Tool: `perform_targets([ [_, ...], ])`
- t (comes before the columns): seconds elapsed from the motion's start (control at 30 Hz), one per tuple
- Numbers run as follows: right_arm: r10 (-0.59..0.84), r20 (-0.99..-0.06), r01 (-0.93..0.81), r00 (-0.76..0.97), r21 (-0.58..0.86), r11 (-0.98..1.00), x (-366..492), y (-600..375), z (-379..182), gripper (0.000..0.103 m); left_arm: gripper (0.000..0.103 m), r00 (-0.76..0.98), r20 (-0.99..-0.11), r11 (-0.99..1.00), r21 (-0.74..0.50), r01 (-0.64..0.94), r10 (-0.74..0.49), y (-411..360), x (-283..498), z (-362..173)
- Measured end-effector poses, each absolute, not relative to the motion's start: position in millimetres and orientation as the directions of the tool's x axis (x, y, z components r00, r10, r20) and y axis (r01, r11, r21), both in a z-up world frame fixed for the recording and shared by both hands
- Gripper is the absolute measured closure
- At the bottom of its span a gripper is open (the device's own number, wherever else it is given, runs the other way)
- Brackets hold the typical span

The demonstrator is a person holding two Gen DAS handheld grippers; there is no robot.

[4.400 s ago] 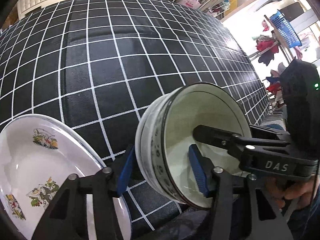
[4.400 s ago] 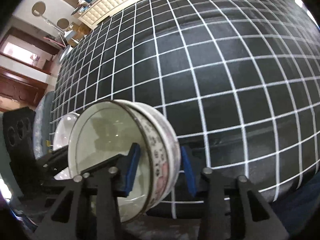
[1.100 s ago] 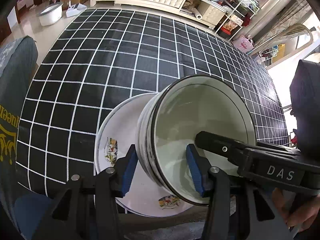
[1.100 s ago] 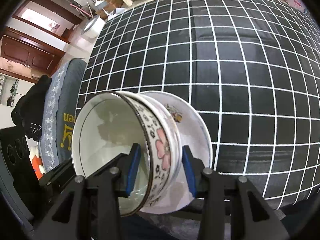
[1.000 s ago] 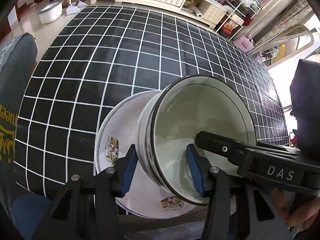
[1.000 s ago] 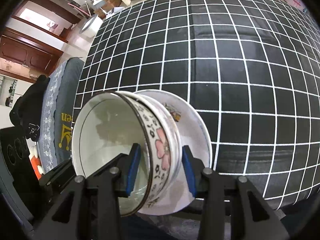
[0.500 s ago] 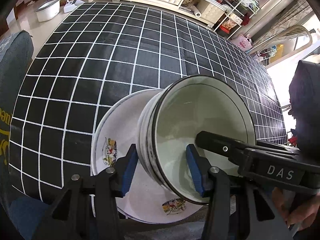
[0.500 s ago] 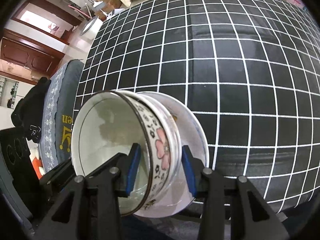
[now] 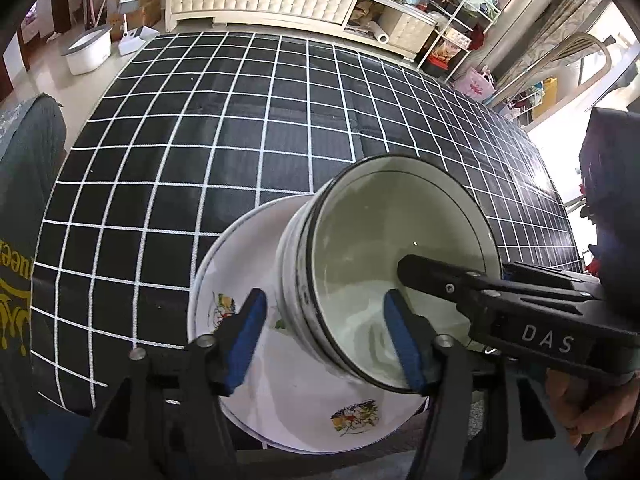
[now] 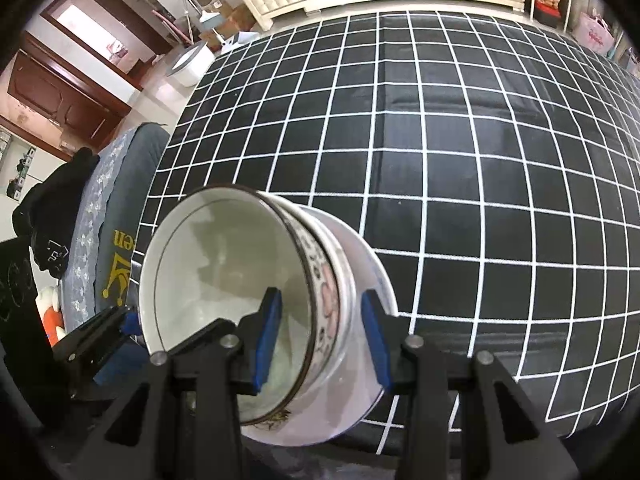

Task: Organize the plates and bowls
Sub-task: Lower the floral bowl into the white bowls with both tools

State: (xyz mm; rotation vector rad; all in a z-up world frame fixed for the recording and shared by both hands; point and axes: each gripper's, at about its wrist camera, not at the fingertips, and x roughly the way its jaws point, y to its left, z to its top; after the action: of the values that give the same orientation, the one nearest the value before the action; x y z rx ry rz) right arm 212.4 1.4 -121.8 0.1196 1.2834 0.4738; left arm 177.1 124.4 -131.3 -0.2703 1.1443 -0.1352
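L gripper fingers are spread wider than 0.5 s ago: blue pads now stand off both sides of the bowl wall, w/ a clear gap on the outer side. R gripper likewise: pads straddle the bowl's flowered wall, inner pad inside, outer pad outside, gaps visible both sides, where before they were pinched tighter on it. Can't tell if either pad still touches. In the L view the R gripper's black finger marked DAS reaches into the bowl from the right.

Bowl, still tilted on its side w/ mouth toward the cameras, sits lower on the plate than 0.5 s ago; looks like two nested bowls, dbl rim lines on the outside. Plate w/ cartoon prints lies at the near edge of the worktop, toward its L corner, overhanging the edge slightly.

Beyond: black/white grid cloth, bare to the far edge; then a cream cabinet and white tub on the floor.
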Motion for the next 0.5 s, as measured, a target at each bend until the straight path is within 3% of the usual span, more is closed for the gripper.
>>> perform_targets([
  [0.5,0.411,-0.876,-0.308,0.251,0.33,0.892,205,-4,-104,0.057,0.042,0.436,-0.875,0.967,-0.252,-0.039,-0.211,125,172,-114],
])
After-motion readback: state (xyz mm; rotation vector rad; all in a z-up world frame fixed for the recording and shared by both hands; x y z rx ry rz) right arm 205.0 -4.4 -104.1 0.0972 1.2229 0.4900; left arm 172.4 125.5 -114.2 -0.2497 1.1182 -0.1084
